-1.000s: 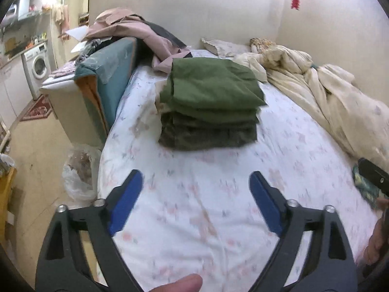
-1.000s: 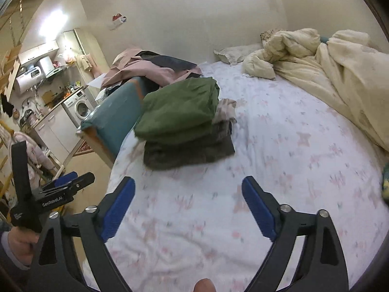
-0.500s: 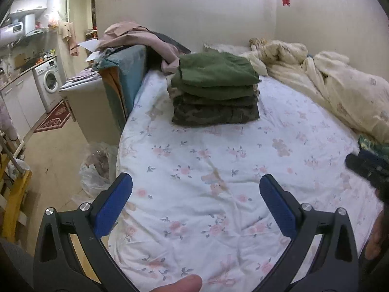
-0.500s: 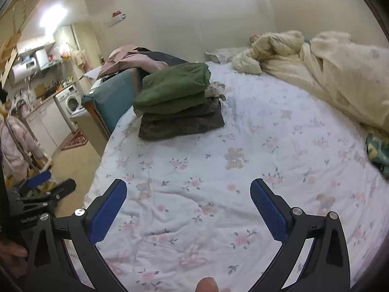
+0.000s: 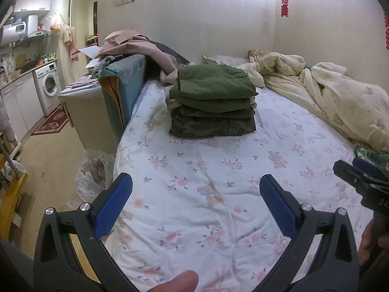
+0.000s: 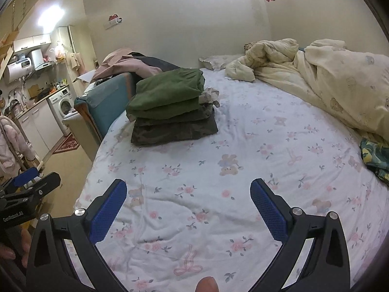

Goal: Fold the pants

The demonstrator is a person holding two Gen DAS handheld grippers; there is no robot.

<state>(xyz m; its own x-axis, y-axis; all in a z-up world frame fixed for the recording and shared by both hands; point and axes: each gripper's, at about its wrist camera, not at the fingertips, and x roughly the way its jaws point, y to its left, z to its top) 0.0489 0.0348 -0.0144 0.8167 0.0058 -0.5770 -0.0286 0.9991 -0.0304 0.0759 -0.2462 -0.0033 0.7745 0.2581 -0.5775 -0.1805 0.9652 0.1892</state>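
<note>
Up front in the left wrist view, the left gripper (image 5: 195,194) is hanging over the floral bedsheet (image 5: 206,209) w/ jaws spread wide, nothing between the blue pads (image 5: 113,204). The stack of folded pants (image 5: 212,103) is sitting straight ahead and well apart, toward the far left side of the bed, green pair (image 5: 214,85) on top, camo pair (image 5: 211,125) at the bottom. The stack's long side is running across the view, roughly crosswise to the gripper's fingers. The right gripper (image 5: 357,175) is poking in at the right edge, near a patterned cloth (image 5: 372,154) lying by the cream duvet (image 5: 340,97); can't tell whether that cloth is another pair.

Over in the right wrist view, the right gripper (image 6: 188,194) is also gaping wide and holding nothing, hovering above the bedsheet (image 6: 218,170). The stack of folded pants (image 6: 170,112) is lying ahead and off to the left, well apart, its long side angling up-right. The left gripper (image 6: 31,182) is showing at the left edge, off the bed's side. The patterned cloth (image 6: 375,154) is sitting at the right edge, nearer this gripper than the other. Judging by this, no unfolded pair is lying btwn the grippers; the next reach prob. goes right, and the right arm is the closer one.
</note>
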